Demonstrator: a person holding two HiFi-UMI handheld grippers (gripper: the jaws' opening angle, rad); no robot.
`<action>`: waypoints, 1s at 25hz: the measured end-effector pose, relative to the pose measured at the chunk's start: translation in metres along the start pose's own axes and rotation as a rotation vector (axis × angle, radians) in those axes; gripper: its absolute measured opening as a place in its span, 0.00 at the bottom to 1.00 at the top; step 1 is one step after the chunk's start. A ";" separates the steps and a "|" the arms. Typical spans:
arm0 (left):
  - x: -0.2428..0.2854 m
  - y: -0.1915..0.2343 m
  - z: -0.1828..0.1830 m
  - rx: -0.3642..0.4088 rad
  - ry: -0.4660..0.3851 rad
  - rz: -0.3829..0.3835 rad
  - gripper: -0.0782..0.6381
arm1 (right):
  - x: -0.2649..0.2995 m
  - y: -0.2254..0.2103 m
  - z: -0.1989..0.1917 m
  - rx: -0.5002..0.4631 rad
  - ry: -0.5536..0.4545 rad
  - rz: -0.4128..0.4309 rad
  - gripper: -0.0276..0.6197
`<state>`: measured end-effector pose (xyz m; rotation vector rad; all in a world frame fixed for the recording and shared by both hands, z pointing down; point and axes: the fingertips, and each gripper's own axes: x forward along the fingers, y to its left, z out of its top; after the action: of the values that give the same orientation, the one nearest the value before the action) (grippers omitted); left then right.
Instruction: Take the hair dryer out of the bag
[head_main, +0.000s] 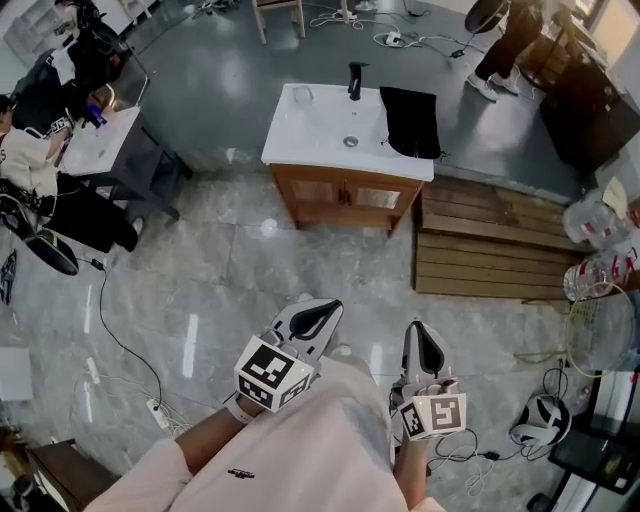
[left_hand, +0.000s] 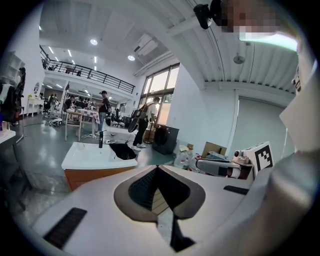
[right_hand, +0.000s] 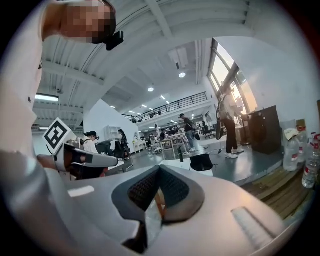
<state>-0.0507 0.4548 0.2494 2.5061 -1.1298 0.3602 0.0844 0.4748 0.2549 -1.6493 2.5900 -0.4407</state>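
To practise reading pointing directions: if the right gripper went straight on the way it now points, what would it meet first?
The right gripper has free air ahead, then most likely the wooden vanity cabinet below the black bag; depth is unclear.

Bag (head_main: 410, 122) contents not vis.; standing person (head_main: 500, 45) cut off at top edge.

White vanity worktop (head_main: 320, 125) on a wooden cabinet (head_main: 345, 195), standing on a grey tiled floor (head_main: 200, 290). Black faucet (head_main: 355, 80) at the middle of the worktop's far edge; clear glass (head_main: 302, 95) at its far left corner; drain (head_main: 351, 142) in the basin. Slatted wooden platform (head_main: 490, 245) just beside the cabinet's right side. Plastic bottles (head_main: 590, 220) at the platform's right end. White power strip (head_main: 158, 411) on the floor, lower left.
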 end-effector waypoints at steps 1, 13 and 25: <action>0.000 0.003 0.002 -0.005 -0.003 0.013 0.12 | 0.006 0.001 0.004 0.003 -0.006 0.015 0.06; 0.049 0.064 0.021 -0.071 -0.009 0.046 0.12 | 0.074 -0.037 0.016 0.082 0.011 -0.001 0.06; 0.166 0.169 0.113 -0.073 -0.026 -0.010 0.12 | 0.222 -0.103 0.074 0.086 0.013 -0.060 0.06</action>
<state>-0.0626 0.1923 0.2480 2.4590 -1.1194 0.2792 0.0923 0.2199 0.2370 -1.7044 2.4980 -0.5591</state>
